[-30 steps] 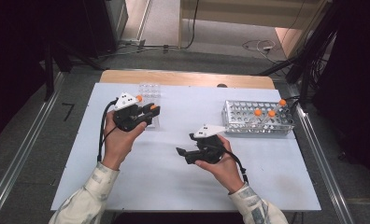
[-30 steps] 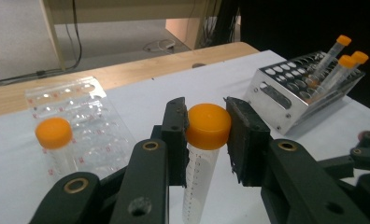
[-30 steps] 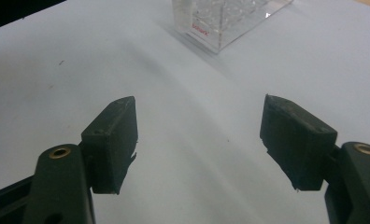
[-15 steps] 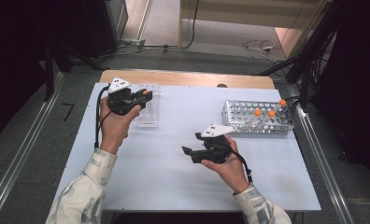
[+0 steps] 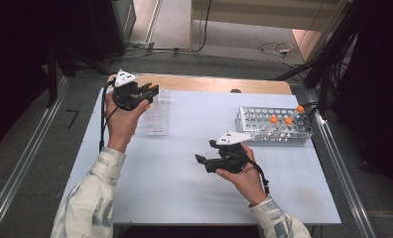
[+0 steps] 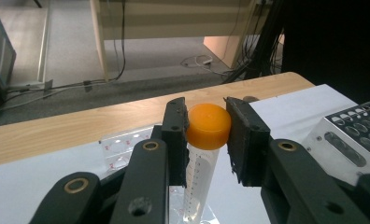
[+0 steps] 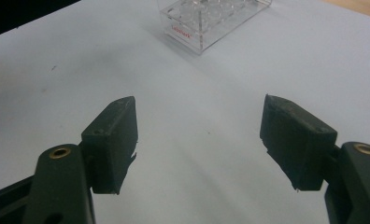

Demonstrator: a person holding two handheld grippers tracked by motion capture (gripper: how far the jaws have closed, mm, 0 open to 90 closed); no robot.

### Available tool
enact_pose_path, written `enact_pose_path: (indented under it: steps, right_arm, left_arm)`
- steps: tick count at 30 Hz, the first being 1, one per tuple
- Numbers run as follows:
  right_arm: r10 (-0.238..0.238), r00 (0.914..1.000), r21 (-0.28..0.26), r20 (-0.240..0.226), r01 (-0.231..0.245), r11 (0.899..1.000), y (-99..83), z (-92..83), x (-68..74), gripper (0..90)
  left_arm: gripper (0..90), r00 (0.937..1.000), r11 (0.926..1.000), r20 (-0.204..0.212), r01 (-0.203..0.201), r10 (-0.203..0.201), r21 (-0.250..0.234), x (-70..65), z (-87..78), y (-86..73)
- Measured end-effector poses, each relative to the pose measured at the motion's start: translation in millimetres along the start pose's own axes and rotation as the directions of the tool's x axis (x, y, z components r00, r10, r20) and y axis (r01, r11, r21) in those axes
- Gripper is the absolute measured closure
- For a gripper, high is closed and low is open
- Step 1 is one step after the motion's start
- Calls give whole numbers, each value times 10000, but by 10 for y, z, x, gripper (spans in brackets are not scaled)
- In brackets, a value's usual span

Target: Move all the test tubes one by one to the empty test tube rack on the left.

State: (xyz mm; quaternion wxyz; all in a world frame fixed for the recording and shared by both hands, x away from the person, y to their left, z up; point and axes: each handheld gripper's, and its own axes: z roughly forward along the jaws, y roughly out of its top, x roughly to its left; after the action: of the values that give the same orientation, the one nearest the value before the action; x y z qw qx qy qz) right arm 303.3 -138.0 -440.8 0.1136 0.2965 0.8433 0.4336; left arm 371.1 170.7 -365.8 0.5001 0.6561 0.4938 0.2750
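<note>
My left gripper point(image 5: 151, 91) is shut on the orange cap point(image 6: 208, 126) of a clear graduated tube point(image 6: 198, 179), which hangs straight down between the jaws. In the high view it hovers over the far left of the white table point(image 5: 174, 198), just above a clear plastic rack point(image 5: 157, 119). My right gripper point(image 5: 203, 161) sits low near the table's middle, pointing left. Its jaws stand wide open over bare tabletop with nothing between them point(image 7: 199, 140).
A metal tube rack point(image 5: 264, 130) stands at the right, holding three orange-capped tubes point(image 5: 273, 119). A wooden board point(image 5: 209, 83) borders the table's far edge. The clear plastic rack point(image 7: 211, 18) lies ahead of the right gripper. Cables lie on the floor beyond the table.
My left gripper has risen and moved toward the table's far left corner, carrying the tube. The right hand has stayed almost still.
</note>
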Motion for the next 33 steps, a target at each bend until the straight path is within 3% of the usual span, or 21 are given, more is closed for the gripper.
enact_pose_path:
  steps: [20,33]
  right_arm:
    - [71,10000,-33,-38,-71,10000,-6,-20,-15,266]
    - [37,10000,-26,-54,-37,10000,-10,-16,-17,266]
  left_arm:
    - [702,9984,9997,-539,-169,177,157,65,161,-105]
    - [701,9983,9991,-545,-173,195,394,81,241,-270]
